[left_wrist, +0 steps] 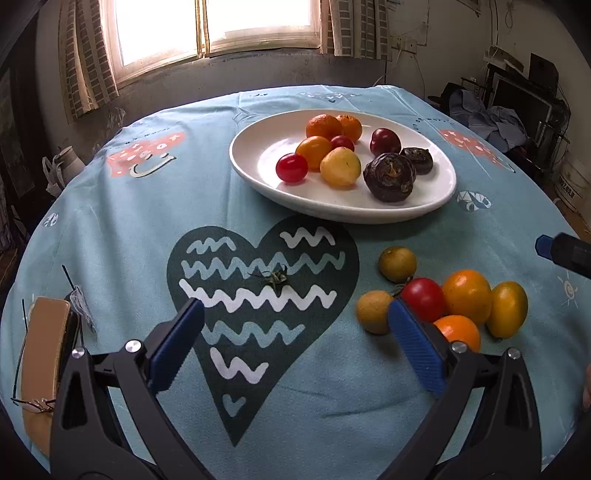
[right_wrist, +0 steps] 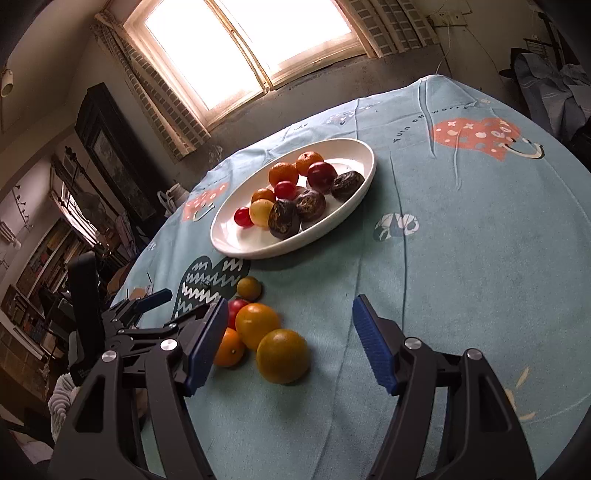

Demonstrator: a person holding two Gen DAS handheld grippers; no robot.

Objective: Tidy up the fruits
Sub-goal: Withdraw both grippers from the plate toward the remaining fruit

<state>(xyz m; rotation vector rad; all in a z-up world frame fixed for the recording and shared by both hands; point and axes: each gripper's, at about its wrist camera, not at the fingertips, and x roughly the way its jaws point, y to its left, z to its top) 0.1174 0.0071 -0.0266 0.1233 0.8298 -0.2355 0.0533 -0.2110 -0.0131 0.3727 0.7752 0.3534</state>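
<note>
Partly done, by the look of it. Already on the white plate, at 12 o'clock on the bench: oranges, small tomatoes, dark water chestnuts. Still loose on the cloth at 3 o'clock below the plate: a cluster of six fruits, touching or nearly so. Left tool spread wide, empty, its right pad just beside the cluster. Right tool open, empty, nearest orange fruit between its pads, ungripped.

Heart-print tablecloth, bright window
</note>
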